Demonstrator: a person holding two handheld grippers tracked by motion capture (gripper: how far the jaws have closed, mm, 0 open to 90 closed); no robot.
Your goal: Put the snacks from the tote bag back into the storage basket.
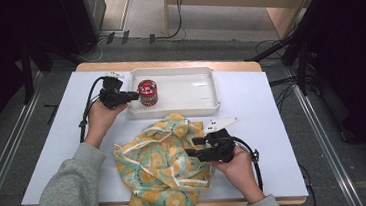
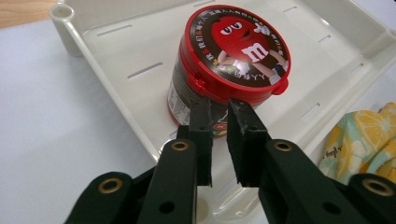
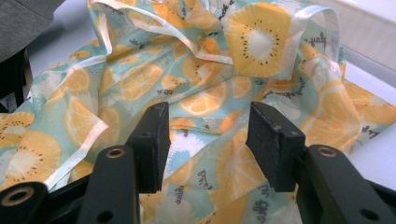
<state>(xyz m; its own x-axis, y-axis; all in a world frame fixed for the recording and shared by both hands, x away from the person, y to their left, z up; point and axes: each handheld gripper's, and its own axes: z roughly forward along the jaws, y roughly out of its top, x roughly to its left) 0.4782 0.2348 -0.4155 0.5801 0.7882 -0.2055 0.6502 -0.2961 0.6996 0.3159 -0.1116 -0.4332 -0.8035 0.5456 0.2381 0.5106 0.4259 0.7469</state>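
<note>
Item: candy tub, upright in tray on table; left gripper beside it, jaws nearly closed, empty. Right gripper half open over fruit-print bag, gripping nothing. Bagging apparently not started

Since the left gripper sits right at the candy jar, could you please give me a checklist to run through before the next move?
1. Candy jar upright in white tray: ok.
2. Jar lid seated: ok.
3. Left gripper lined up on the jar: ok, at its lower side.
4. Left jaws wide enough for the jar: not ok, only a narrow gap.
5. Right gripper open over the fruit-print cloth: ok.
6. Cloth clear of the tray: cannot tell; its edge lies at the tray's near rim.
</note>
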